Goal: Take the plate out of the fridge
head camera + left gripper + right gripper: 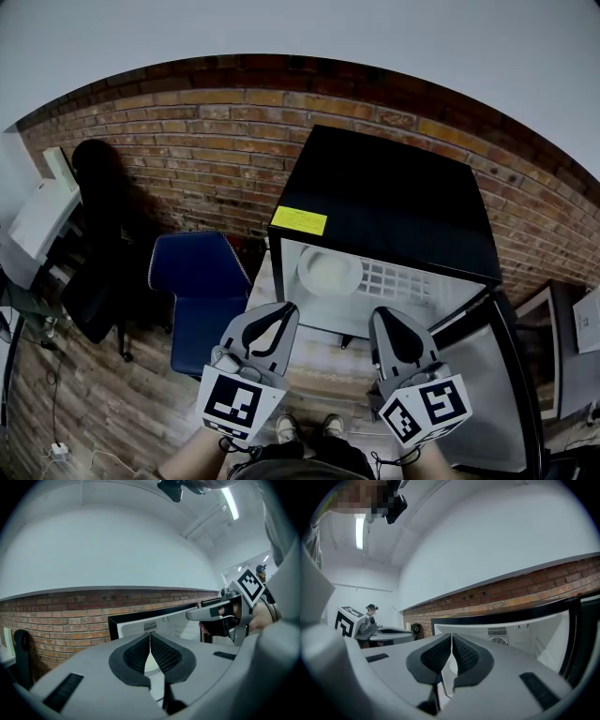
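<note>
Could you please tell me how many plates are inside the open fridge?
1. The white plate lies on the wire shelf, toward its left in the head view. Lower parts of the fridge are hidden, so more may exist.

Noted smooth black sheen on the fridge (394, 202) top, white plastic within — plate (329, 271) pale and smooth. Saw rough brick wall (187, 141), wood-look plank floor (84, 394), matt grey plastic left gripper (150, 637) — dimpled dark fingers (133, 656).
</note>
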Motion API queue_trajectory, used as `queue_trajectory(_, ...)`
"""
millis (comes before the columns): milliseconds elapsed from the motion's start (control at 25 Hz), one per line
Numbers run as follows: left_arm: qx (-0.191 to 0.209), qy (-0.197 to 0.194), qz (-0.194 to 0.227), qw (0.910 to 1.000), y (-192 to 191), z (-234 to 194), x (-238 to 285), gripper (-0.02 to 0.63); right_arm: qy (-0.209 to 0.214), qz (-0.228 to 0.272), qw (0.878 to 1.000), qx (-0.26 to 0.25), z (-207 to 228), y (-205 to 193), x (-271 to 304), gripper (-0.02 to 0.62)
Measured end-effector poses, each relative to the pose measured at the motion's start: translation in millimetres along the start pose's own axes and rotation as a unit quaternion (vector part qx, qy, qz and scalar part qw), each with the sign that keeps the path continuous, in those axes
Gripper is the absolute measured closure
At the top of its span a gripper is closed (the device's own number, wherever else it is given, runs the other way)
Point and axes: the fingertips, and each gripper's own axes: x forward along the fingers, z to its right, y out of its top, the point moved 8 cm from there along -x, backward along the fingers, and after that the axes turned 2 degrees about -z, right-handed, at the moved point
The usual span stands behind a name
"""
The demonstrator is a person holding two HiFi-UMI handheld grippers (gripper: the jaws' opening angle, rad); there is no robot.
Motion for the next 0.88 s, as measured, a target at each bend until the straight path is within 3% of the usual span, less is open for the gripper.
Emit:
queue_trajectory(200,-0.025,0.008,-0.017,0.9995,-3.0,-2.7,15.3,0.586,0.007,-0.012,1.0,0.014,15.6,-4.5,15.9,0.565)
queue_trajectory(640,-0.072,0.018,-0.013,0.9972,-15.5,-6.4,42.4,0.584,0.016,-0.02,0.997,0.079,38.6,-24.7,40.0,0.561)
queue_trajectory(800,-0.124,0.004,-0.002,0.9923,-20.3,-8.0,52.3,0.583,0.012,-0.017,0.994,0.11,46.1,-29.5,47.2,0.533)
queue_trajectory(880,-0.157,-0.009,0.001,0.9876,-24.5,-8.7,57.7,0.508,0.013,-0.018,0.991,0.13,49.1,-32.7,51.2,0.522)
